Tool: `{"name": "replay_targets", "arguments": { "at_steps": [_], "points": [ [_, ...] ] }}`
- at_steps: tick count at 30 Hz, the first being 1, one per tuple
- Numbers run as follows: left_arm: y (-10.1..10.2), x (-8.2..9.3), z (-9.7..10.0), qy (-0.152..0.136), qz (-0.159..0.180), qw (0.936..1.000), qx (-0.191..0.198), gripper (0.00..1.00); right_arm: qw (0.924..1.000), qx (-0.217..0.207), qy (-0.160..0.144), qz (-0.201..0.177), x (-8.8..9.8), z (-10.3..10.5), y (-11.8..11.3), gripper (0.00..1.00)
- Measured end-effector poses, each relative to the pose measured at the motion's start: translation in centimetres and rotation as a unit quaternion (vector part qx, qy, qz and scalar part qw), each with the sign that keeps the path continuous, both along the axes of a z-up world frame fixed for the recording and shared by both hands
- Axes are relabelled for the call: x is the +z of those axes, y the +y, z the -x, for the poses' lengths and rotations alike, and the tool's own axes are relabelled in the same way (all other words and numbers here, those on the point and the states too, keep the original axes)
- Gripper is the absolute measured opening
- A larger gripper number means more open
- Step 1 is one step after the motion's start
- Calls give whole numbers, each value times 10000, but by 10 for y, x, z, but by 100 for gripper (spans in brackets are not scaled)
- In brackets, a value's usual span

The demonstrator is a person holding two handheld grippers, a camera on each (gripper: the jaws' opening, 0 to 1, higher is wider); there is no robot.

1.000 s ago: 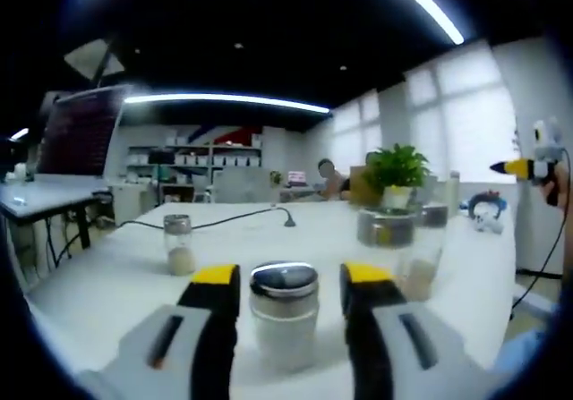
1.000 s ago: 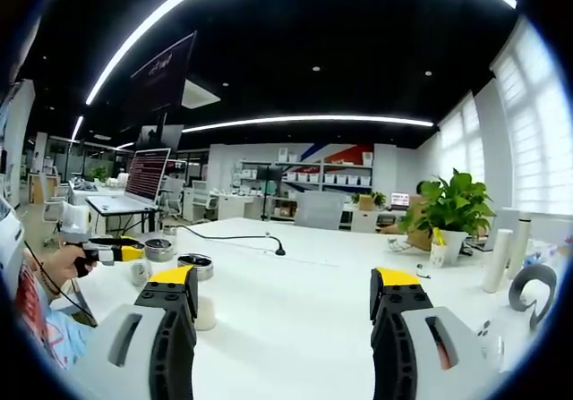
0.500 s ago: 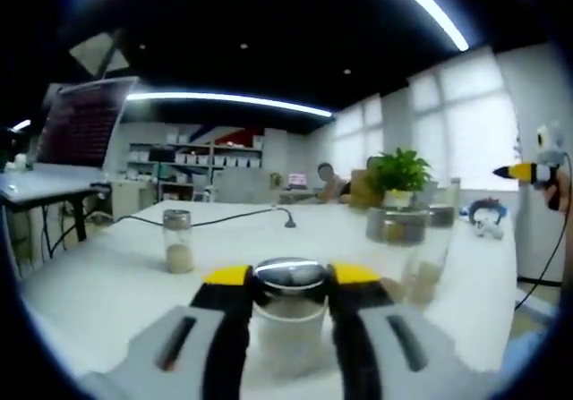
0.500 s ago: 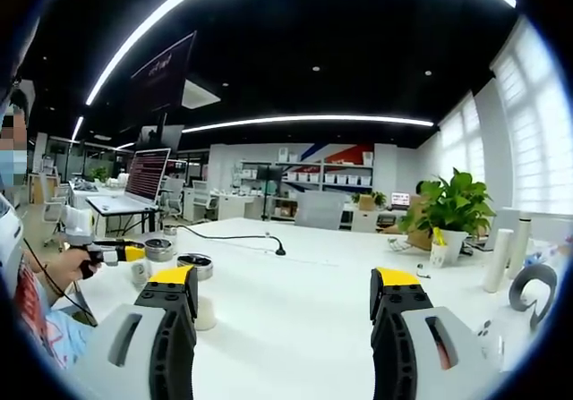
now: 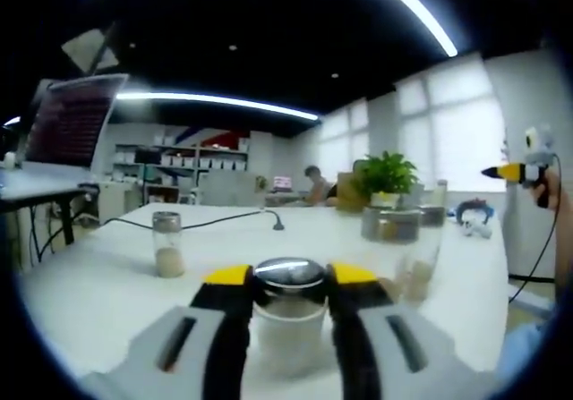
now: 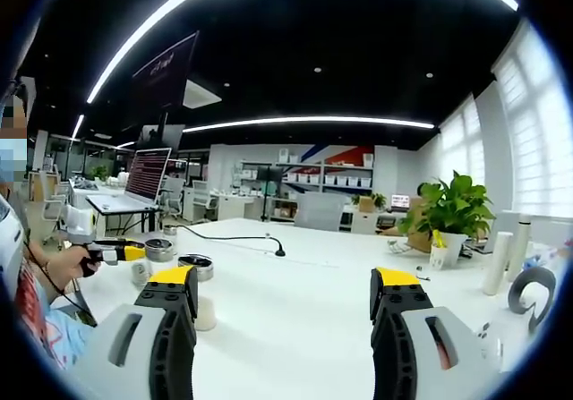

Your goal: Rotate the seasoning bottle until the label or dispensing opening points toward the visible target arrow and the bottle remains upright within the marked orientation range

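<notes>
On a white tabletop [image 5: 107,284], the left hand-held gripper [image 5: 288,279] pinches a seasoning bottle [image 5: 288,315] just under its shiny metal lid, yellow-tipped jaws pressed to both sides. The bottle stands upright, pale powder inside. Two similar jars stand near it: one [image 5: 166,244] to its left, another [image 5: 406,259] to its right. The right hand-held gripper [image 6: 285,294] hangs above bare tabletop, jaws spread wide, holding nothing.

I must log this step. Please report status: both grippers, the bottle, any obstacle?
Left gripper shut on seasoning bottle, bottle upright. Right gripper open, holding nothing. Second bottle close behind.
</notes>
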State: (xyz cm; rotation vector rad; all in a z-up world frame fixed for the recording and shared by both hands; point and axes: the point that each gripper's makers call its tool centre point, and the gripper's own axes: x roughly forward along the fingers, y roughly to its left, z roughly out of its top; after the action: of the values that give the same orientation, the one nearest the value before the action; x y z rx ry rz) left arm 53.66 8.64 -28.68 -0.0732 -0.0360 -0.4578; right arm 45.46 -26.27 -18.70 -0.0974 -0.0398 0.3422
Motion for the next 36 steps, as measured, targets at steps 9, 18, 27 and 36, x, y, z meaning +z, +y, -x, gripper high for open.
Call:
{"name": "replay_targets", "arguments": {
  "at_steps": [9,18,27,36],
  "points": [
    [-2,1,3,-89,-70,9990,-441,34,10000,21,12,-11,0,2,0,81],
    [-8,2,5,-185,-96,9931,-1158,33,10000,29,26,-23,0,2,2,81],
    [-12,2,7,-256,-1,9851,-1698,33,10000,32,69,-30,-2,0,4,81],
    [-15,3,8,-308,-99,9778,-2071,33,10000,15,61,-49,-1,0,2,81]
  ]
}}
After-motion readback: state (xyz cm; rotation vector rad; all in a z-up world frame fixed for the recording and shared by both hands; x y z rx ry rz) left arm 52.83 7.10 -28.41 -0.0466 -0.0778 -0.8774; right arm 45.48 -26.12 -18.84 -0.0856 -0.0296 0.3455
